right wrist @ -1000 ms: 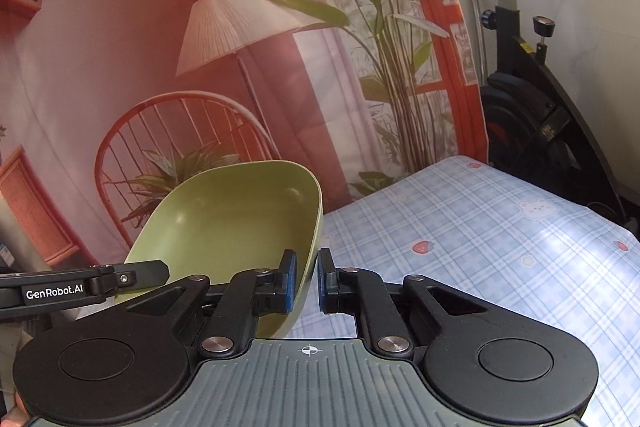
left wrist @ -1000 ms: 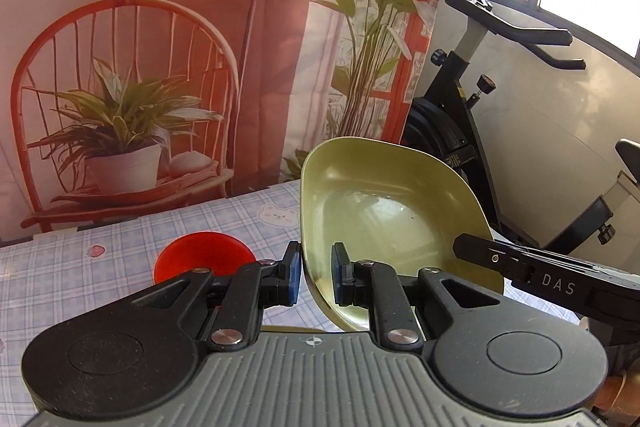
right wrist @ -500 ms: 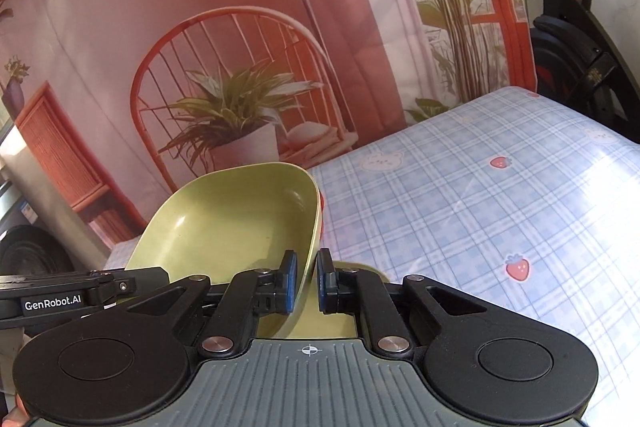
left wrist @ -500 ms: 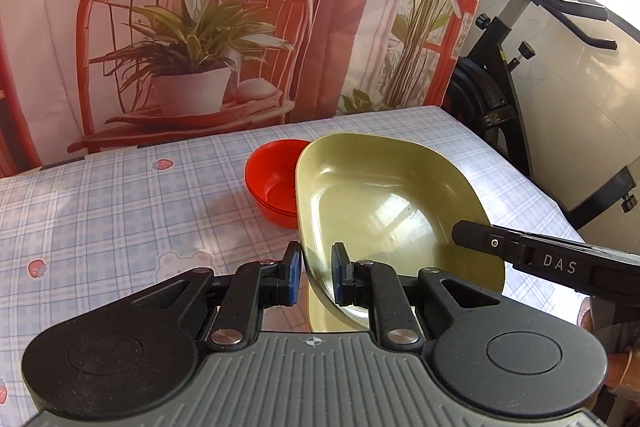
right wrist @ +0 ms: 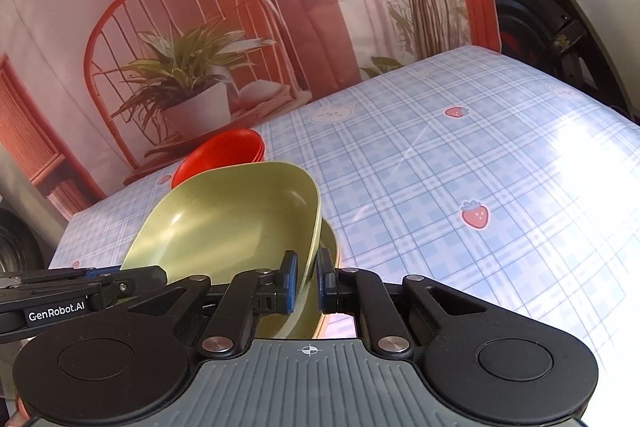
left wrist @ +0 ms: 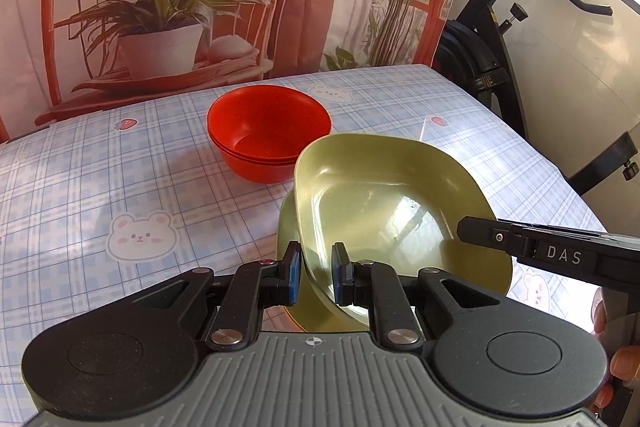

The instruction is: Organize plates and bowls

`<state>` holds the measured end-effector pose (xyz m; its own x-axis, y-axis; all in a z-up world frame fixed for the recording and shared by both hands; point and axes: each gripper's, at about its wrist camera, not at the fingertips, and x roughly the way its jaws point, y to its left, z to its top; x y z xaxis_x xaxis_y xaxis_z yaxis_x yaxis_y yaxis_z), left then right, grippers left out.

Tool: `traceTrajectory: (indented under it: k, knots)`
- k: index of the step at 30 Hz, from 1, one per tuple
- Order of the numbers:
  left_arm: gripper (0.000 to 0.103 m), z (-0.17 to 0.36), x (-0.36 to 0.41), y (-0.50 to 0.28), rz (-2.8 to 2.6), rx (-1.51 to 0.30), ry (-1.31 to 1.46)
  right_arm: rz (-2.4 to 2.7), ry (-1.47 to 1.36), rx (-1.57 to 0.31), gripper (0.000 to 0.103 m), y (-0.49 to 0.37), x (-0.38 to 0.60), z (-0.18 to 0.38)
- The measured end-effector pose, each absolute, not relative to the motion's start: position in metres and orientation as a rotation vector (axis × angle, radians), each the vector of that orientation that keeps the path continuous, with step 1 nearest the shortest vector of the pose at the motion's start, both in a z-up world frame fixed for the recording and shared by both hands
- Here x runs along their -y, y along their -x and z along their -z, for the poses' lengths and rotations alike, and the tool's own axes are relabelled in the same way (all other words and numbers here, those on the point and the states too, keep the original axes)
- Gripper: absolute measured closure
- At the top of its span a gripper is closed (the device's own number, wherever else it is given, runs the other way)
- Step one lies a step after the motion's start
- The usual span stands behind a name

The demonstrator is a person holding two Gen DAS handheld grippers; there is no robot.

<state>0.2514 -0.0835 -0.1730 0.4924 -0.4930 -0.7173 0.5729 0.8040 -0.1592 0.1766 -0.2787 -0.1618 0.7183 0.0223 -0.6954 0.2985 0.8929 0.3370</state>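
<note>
Both claws, left (left wrist: 316, 273) and right (right wrist: 304, 281), clamp green plate (left wrist: 384, 211); lower plate (left wrist: 286, 227) mostly hidden.

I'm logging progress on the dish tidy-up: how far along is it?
Done: red bowls sit nested. In hand: both the left gripper and right gripper clamp a green plate above another green plate. Left: setting it down.
</note>
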Motion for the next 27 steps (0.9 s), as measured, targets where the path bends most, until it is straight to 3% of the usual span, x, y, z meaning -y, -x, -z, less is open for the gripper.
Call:
traceTrajectory:
  k: [21, 27]
  knots:
    - [0.086, 0.189, 0.089, -0.259, 0.609, -0.828, -0.142, 0.145, -0.412, -0.787, 0.091, -0.181, 0.273, 0.176]
    - [0.086, 0.19, 0.09, -0.263, 0.607, -0.828, -0.128, 0.127, -0.395, -0.794, 0.084, -0.182, 0.273, 0.177]
